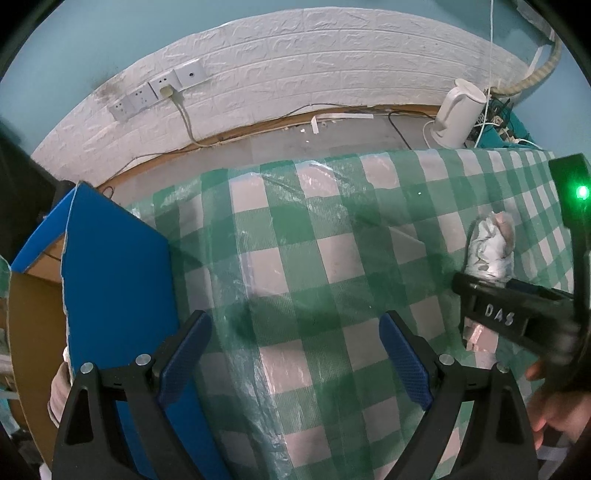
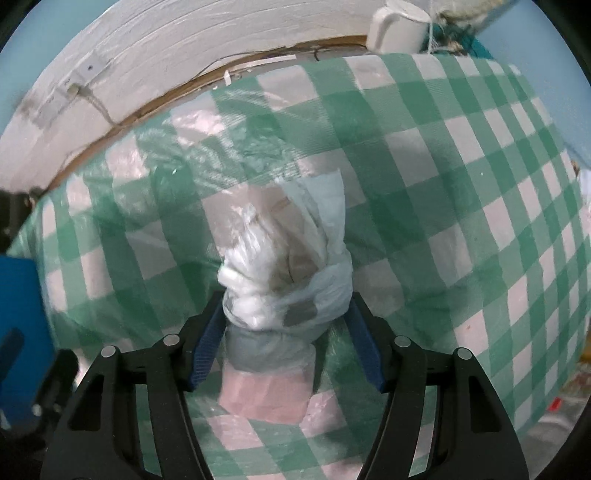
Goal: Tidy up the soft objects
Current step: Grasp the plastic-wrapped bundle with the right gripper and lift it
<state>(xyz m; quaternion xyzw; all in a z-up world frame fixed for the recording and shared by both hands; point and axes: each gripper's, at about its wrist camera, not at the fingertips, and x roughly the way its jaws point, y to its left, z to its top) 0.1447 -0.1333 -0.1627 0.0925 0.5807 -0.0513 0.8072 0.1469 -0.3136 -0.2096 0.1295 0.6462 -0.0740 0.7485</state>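
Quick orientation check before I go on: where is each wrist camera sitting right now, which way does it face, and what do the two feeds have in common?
Left wrist: behind the open left gripper, above the checked tablecloth, facing the wall; blue box at left, right gripper and a hand at right.
Right wrist: behind the right gripper, its fingers at the sides of the white plastic bundle, facing the wall.
Shared: bundle, tablecloth, white kettle.

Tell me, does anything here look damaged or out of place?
Nothing looks damaged. The plastic sheet over the checked tablecloth is wrinkled near the far edge, and the white bundle between the right gripper fingers looks crumpled.
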